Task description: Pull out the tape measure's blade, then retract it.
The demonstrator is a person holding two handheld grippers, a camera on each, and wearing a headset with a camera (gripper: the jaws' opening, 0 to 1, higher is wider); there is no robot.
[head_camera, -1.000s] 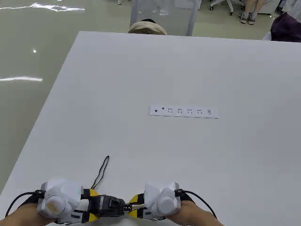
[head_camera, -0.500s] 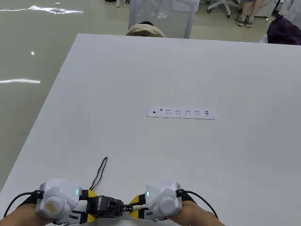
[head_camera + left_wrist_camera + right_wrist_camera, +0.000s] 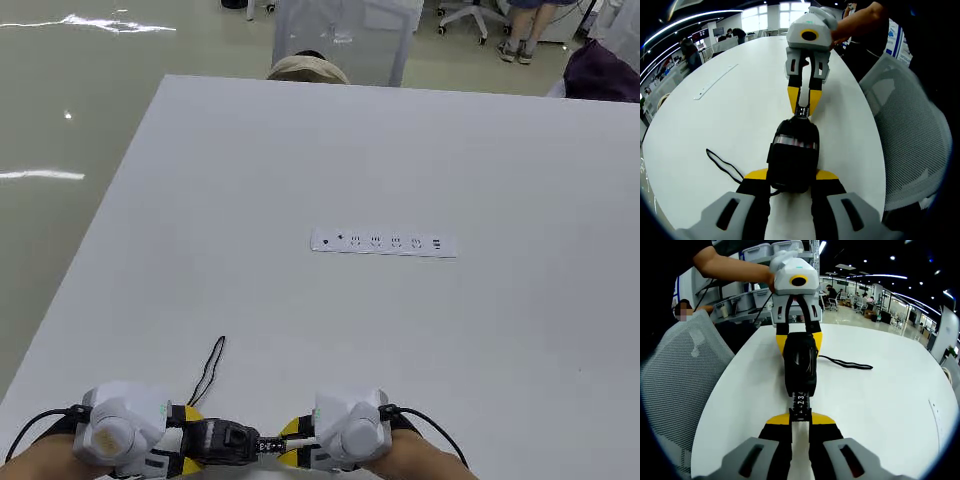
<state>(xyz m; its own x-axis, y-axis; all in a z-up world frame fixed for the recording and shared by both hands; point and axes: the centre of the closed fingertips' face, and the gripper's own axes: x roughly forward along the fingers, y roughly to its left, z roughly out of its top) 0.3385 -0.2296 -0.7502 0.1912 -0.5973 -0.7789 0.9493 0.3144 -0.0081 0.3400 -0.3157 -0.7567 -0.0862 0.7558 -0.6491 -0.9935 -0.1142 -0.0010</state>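
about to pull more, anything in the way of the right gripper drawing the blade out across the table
Nothing visible does. The right gripper is shut on the numbered blade, the left gripper on the black tape measure case. Right of them the white table holds nothing; the white power strip and black cord loop lie farther off.

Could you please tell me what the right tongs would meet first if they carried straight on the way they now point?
The right tongs, shut on the blade, point straight at the tape measure, so they would likely meet its black case first, held in the left tongs beyond.
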